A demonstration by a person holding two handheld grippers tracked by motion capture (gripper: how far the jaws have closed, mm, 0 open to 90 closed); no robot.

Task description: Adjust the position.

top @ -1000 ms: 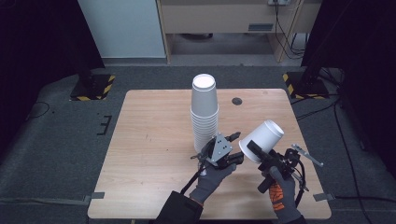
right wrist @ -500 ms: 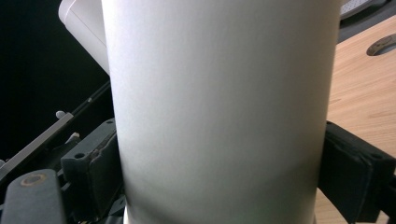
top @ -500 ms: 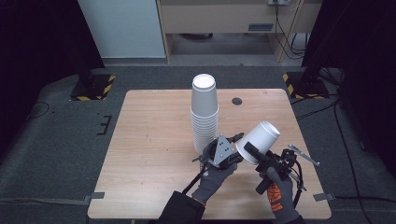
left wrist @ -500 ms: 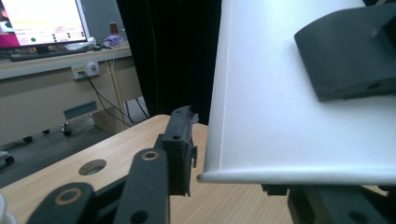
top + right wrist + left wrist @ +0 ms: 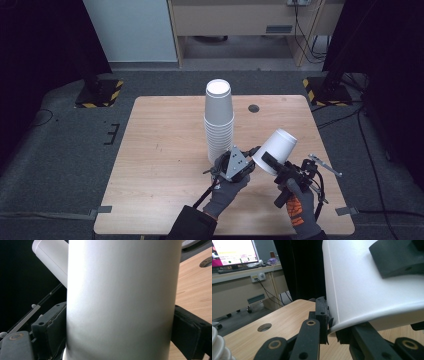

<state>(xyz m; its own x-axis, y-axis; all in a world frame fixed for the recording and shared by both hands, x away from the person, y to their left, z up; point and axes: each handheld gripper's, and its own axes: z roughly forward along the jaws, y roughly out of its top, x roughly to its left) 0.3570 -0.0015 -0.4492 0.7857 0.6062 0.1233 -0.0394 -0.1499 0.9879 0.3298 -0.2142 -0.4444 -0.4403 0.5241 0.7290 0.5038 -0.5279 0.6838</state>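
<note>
**Two grippers on one white cup**

From above, one tall stack of white paper cups (image 5: 219, 120) stands on the wooden table (image 5: 165, 150). Beside it, the right gripper (image 5: 270, 161) clamps one tilted white paper cup (image 5: 275, 149).

Left gripper view: the left gripper (image 5: 332, 328) pinches that cup's rim.

Right gripper view: both pads press its sides.

A pale wooden table (image 5: 165, 170) carries a tall stack of white cups (image 5: 219, 120) near its centre.

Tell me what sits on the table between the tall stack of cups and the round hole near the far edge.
Nothing: the high view shows bare wood between the cup stack and the hole in the table.
</note>
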